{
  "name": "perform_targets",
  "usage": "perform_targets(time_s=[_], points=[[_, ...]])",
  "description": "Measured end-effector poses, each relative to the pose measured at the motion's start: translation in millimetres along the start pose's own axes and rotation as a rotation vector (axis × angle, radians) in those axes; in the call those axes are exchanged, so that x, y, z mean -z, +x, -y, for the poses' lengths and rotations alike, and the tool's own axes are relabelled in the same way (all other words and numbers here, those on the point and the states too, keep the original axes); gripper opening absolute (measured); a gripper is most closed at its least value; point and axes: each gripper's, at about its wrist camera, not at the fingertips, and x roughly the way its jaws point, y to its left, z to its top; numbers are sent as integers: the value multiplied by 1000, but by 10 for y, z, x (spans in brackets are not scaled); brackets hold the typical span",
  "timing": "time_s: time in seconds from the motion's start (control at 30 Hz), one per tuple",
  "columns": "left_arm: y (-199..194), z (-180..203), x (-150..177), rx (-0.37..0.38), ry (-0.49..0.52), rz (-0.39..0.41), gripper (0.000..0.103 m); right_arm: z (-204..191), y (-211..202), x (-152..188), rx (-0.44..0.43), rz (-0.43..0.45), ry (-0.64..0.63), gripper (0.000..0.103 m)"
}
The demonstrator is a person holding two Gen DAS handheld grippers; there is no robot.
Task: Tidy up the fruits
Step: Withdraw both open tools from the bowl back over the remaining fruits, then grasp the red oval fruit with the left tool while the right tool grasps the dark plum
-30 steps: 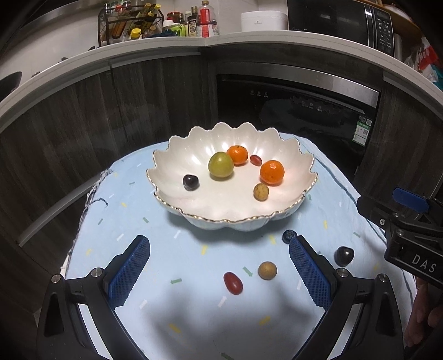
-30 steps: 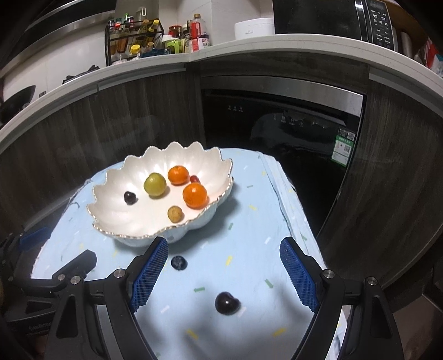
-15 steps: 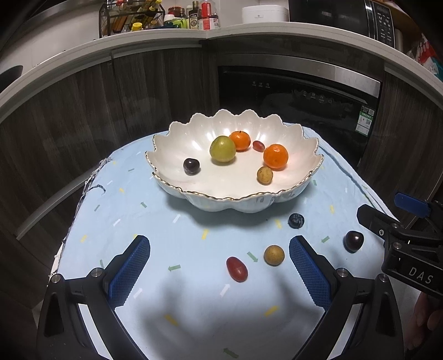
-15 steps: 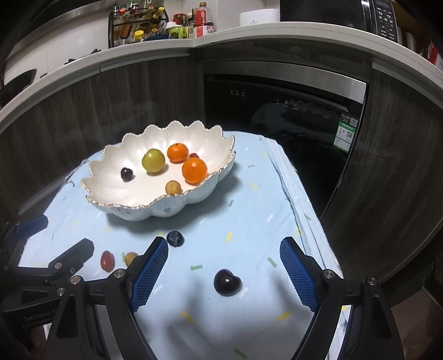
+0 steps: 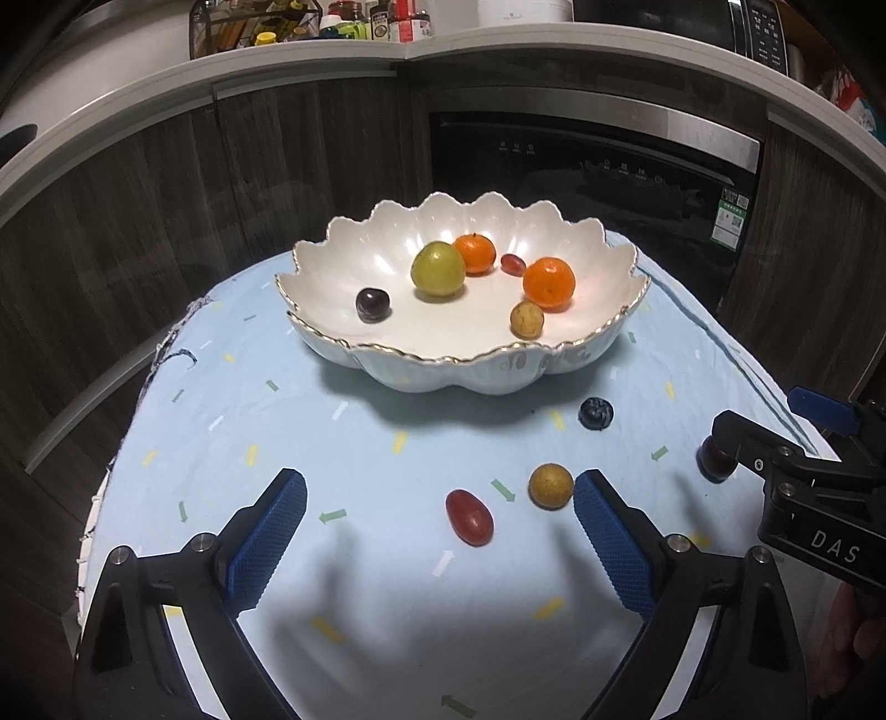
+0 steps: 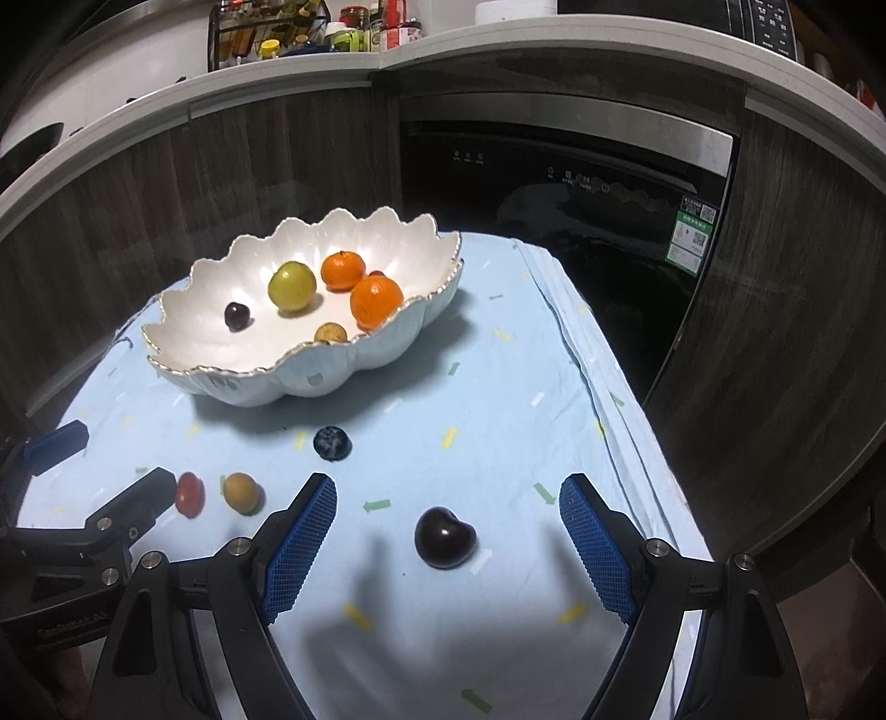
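Note:
A white scalloped bowl point(image 5: 459, 360) point(image 6: 221, 371) on the light blue cloth holds two oranges, a green fruit, a dark cherry, a red grape and a tan longan. My left gripper point(image 5: 440, 498) hovers low over the cloth with its jaws closing. A red grape tomato point(image 5: 469, 518) lies between them untouched, and a tan longan point(image 5: 550, 486) lies just inside the right finger. My right gripper point(image 6: 448, 493) is open around a dark cherry point(image 6: 444, 537) without touching it. A blueberry point(image 5: 596, 412) point(image 6: 331, 443) lies in front of the bowl.
The cloth-covered table ends close on the right point(image 6: 653, 443) and on the left point(image 5: 138, 399). Dark cabinets and a black built-in appliance point(image 5: 598, 166) stand behind it. A counter above carries a bottle rack point(image 5: 255, 27) and a microwave.
Both grippers have sunk toward the cloth, so the loose fruits now sit between or beside the fingers. The left jaws have narrowed slightly.

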Motion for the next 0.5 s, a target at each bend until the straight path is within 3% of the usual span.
perform_targets(time_s=[0.13, 0.5], points=[[59, 15, 16, -3, 12, -17, 84, 12, 48, 38, 7, -16, 8, 84], [230, 45, 83, 23, 23, -78, 71, 8, 154, 98, 5, -44, 7, 84]])
